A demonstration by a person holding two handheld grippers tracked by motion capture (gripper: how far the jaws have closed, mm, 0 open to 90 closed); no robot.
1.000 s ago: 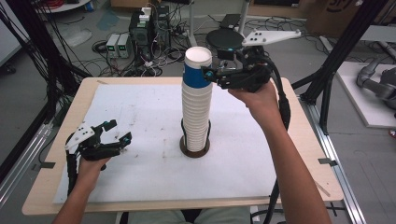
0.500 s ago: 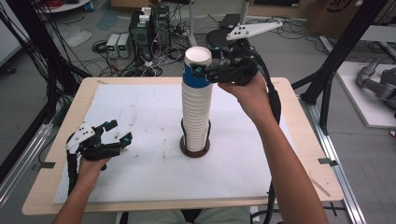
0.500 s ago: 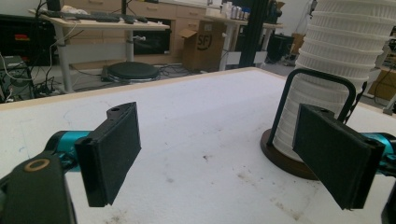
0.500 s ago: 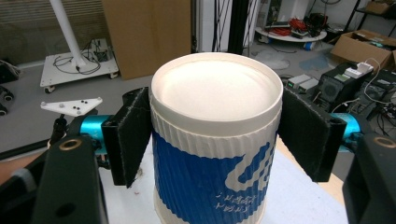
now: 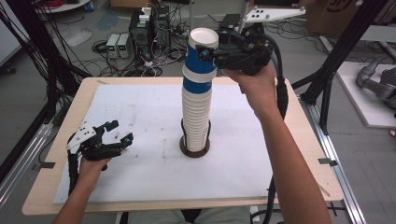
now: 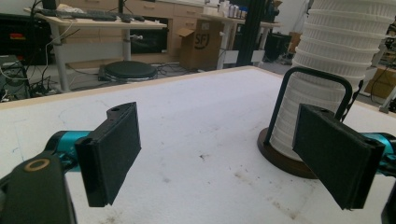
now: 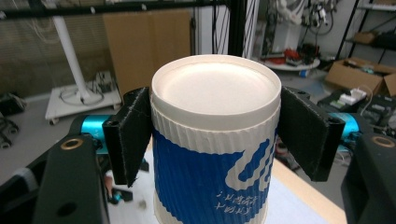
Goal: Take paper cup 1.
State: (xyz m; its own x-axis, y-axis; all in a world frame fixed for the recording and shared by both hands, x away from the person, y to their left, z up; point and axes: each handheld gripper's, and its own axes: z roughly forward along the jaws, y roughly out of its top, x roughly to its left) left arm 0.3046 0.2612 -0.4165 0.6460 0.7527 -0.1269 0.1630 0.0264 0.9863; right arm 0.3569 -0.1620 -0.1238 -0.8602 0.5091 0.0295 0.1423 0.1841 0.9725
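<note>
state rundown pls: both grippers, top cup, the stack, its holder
right gripper: shut on the top cup; jaws have just been closing.
left gripper: open, holds nothing, low over the table.
top cup: upside down, blue and white, raised partly off the stack.
stack: upright in its holder.
holder: flat on the table, black bars beside the stack.

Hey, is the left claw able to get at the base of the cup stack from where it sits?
Probably yes. The left claw rests open on the white mat, and nothing lies between it and the holder under the cup stack; only the holder's black bars flank the lowest cups.
</note>
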